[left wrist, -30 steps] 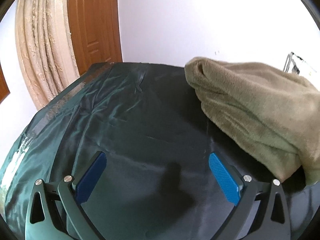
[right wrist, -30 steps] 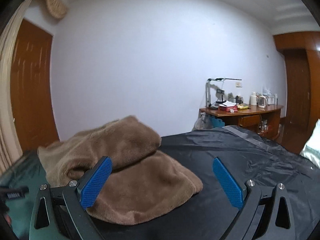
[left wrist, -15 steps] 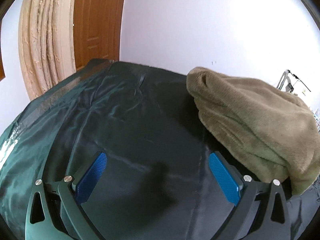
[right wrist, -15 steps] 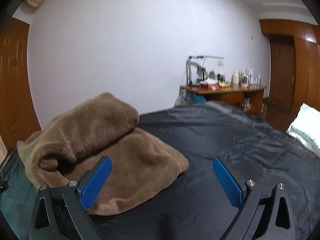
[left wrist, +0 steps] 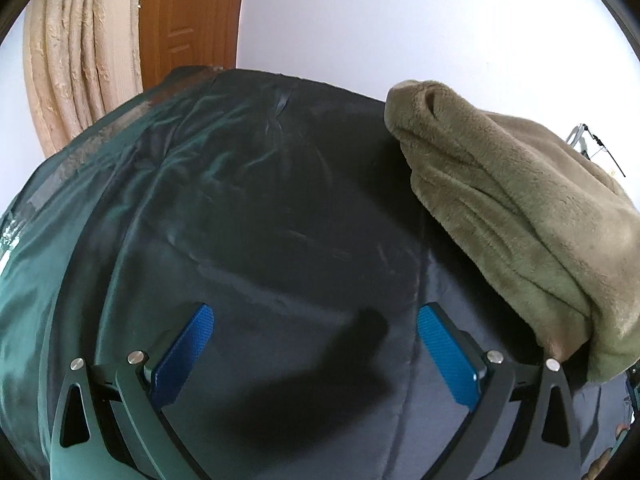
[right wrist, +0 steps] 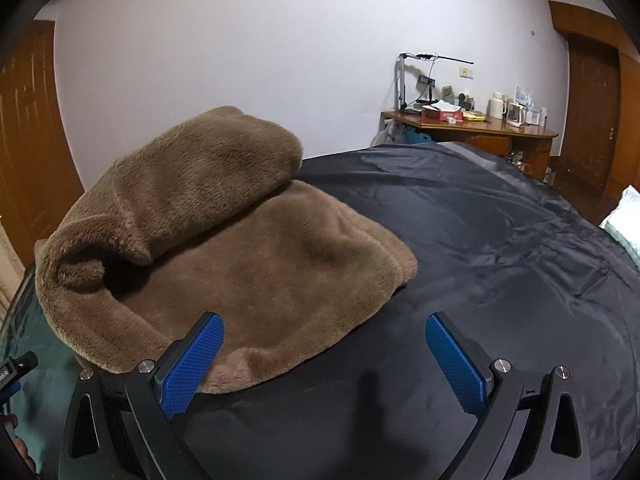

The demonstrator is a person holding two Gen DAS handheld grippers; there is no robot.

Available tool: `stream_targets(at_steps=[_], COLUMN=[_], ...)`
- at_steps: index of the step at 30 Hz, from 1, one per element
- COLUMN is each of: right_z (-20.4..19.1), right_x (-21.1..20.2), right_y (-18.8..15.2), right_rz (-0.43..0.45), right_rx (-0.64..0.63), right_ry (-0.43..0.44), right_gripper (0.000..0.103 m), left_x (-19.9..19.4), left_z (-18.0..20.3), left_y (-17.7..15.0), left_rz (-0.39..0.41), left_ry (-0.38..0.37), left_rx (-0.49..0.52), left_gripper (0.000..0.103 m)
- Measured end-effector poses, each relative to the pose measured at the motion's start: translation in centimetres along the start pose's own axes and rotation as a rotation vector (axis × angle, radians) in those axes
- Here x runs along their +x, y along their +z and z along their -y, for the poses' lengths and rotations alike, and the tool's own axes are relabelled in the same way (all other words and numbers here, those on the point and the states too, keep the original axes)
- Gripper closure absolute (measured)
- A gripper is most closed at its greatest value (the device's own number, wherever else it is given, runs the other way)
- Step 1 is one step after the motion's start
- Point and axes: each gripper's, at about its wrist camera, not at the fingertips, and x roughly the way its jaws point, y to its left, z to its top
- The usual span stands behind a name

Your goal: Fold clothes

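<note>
Here the left claw hangs wide apart over the dark-covered tabletop, gripping nothing. The right claw is likewise spread and empty, its left pad just over the near hem of the brown fleece garment, which lies folded, its long axis running away leftward.

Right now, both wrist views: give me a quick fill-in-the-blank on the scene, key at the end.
1. The left gripper and the right gripper both have their jaws ____.
2. The fleece garment is ____ in colour.
3. In the right wrist view, the garment lies on the dark sheet toward the ____ side of the picture.
4. The wooden desk stands against the ____ wall.

Missing words: open; brown; left; white
</note>
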Motion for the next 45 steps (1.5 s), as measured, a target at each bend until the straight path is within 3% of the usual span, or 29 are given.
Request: stream_targets(at_steps=[14,18,24,28,32,42,45], right_z=[1.1,0.4,-0.9,-0.5,-0.1,1.1,-0.1], right_x=[1.7,2.0,1.0,1.2,-1.4,-8.2,-4.7], right_y=[0.1,0.2,0.4,0.4,0.9,2.5,3.6], right_rz=[-0.066,-0.084,-0.030,-0.053,0.086,0.452,0.289], right_rx=[0.091,0.061,-0.033,-0.036,-0.035,-0.032,-0.169], right_ry=[0.066,0.077,0.026,-0.004,0.028,0.113,0.097], right_gripper=[0.000,0.000,0.000,0.000,0.000,0.000,0.000], left_x=[0.7,0.8,0.8,0.7,0.6,-2.3,-2.7], left_z=[-1.2,-1.0,-0.6,-0.3,-0.2,0.1,0.7], left_y=[0.5,0.6,0.4,0.2,0.1,0.4,0.2], left_rz=[-0.004,-0.006,-0.012,-0.018,-0.018,0.123,0.135], left_ry=[-0.030,-0.025,-0.006,0.010,0.025,0.087,0.077], left_rx=[0.002,0.003,0.015,0.027,0.030,0.056,0.084], left_gripper=[0.000,0.000,0.000,0.000,0.000,0.000,0.000])
